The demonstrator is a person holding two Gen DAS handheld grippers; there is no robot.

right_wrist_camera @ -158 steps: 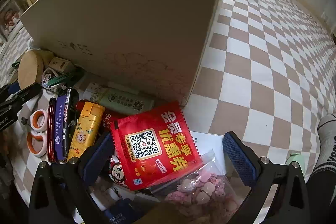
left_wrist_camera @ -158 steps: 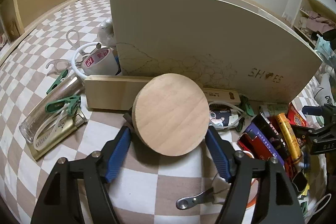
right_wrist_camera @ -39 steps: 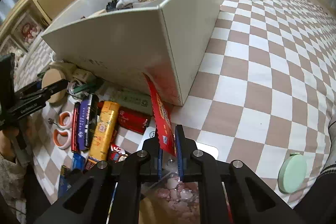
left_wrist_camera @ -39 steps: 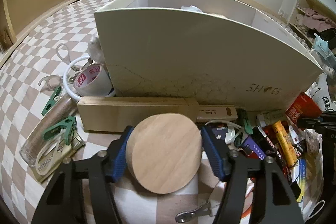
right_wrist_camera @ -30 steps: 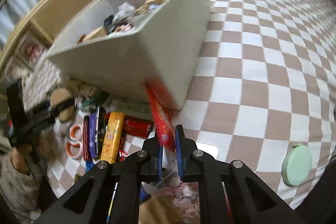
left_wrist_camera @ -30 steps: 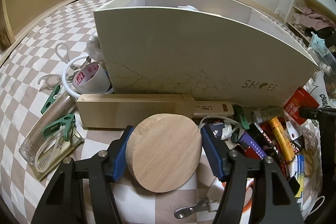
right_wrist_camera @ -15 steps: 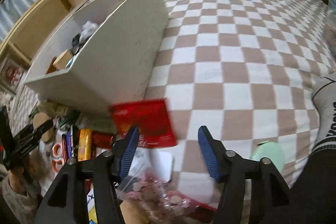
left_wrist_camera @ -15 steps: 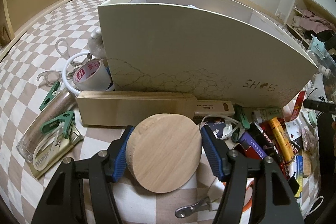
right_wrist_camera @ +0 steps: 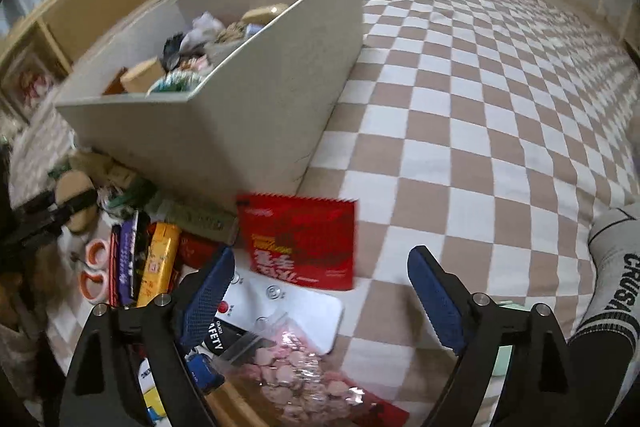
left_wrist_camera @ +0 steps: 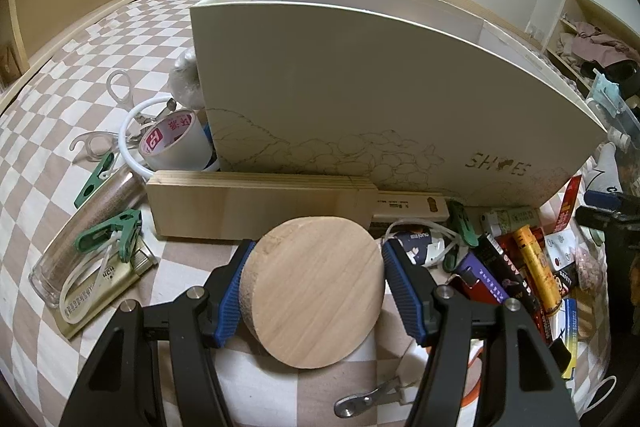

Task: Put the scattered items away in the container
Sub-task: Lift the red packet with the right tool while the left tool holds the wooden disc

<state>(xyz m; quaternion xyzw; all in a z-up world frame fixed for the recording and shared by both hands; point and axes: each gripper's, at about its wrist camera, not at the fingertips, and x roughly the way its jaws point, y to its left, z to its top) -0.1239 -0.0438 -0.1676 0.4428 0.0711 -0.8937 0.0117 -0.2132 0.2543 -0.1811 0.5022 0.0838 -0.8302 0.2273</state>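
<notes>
My left gripper [left_wrist_camera: 316, 287] is shut on a round wooden disc [left_wrist_camera: 316, 287], held just above the checkered bed in front of the white "SHOES" box [left_wrist_camera: 380, 99]. My right gripper [right_wrist_camera: 320, 291] is open and empty. A red snack packet [right_wrist_camera: 300, 241] lies flat on the bed just ahead of it, near the corner of the white box [right_wrist_camera: 248, 115], which holds several items. The left gripper with the disc shows at the left of the right wrist view [right_wrist_camera: 72, 203].
A wooden block [left_wrist_camera: 260, 203], tape roll [left_wrist_camera: 172, 143], green clips [left_wrist_camera: 108, 231], glass tube [left_wrist_camera: 76, 247] and scissors [left_wrist_camera: 120, 89] lie left of the box. Snack bars [left_wrist_camera: 532, 259], a pink candy bag [right_wrist_camera: 296, 375] and orange scissors [right_wrist_camera: 94, 271] crowd the right. A socked foot [right_wrist_camera: 616, 267] is far right.
My right gripper lifted the red packet by its edge, then opened and let it go; the packet fell flat beside the box. My left gripper closed on the disc and stays still.
</notes>
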